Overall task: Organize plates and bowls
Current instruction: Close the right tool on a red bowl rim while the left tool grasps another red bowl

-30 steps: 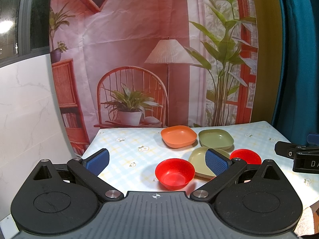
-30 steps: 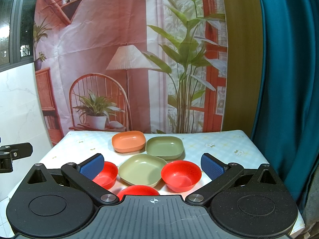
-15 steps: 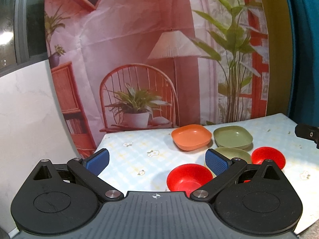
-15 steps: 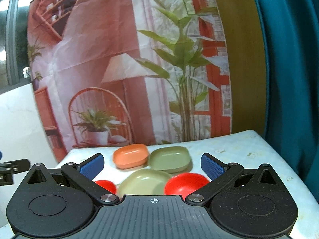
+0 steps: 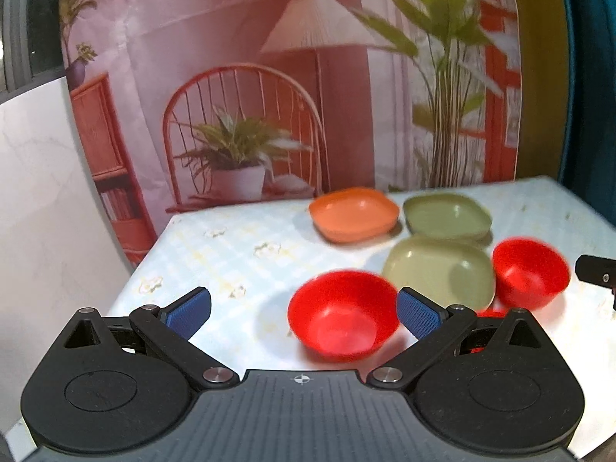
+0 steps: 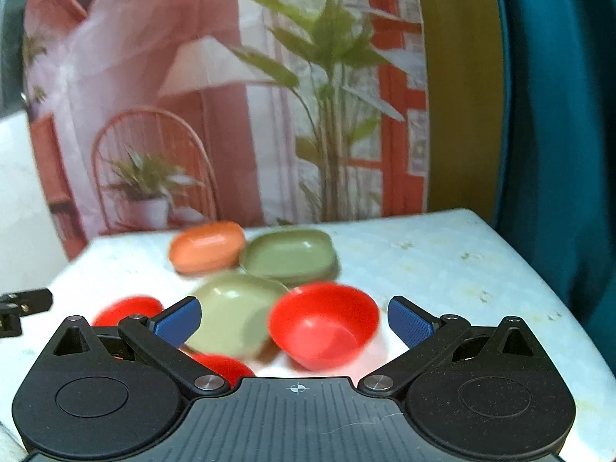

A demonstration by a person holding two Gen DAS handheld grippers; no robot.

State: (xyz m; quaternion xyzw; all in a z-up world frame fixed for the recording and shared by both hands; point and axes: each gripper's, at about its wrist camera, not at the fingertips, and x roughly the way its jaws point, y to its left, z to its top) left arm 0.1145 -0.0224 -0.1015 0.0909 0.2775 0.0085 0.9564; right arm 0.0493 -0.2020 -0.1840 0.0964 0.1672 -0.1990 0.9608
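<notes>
On the table (image 5: 231, 254), under a pale blue checked cloth printed with small flowers, sits a cluster of smooth, matte plastic-looking dishes. At the back, an orange plate (image 5: 353, 213) with rounded square corners lies just beside a dark green plate (image 5: 446, 216) of the same shape. In front of them is a lighter green plate (image 5: 439, 269), shallow and softly squared. Round, glossy red bowls flank it: a left red bowl (image 5: 342, 313) and a right red bowl (image 5: 529, 271), with a third red bowl (image 6: 221, 365) mostly hidden behind the gripper bodies.

The left gripper (image 5: 304, 310) has its blue ribbed pads (image 5: 417, 313) spread wide, holding nothing; the left red bowl shows between them, and I cannot tell whether the right pad touches its rim. The right gripper (image 6: 294, 317) is likewise spread wide and empty, with the right red bowl and part of the lighter green plate framed between its fingers. Behind hangs a wrinkled printed backdrop (image 5: 269, 77), with a teal curtain (image 6: 558, 115) to the right.
</notes>
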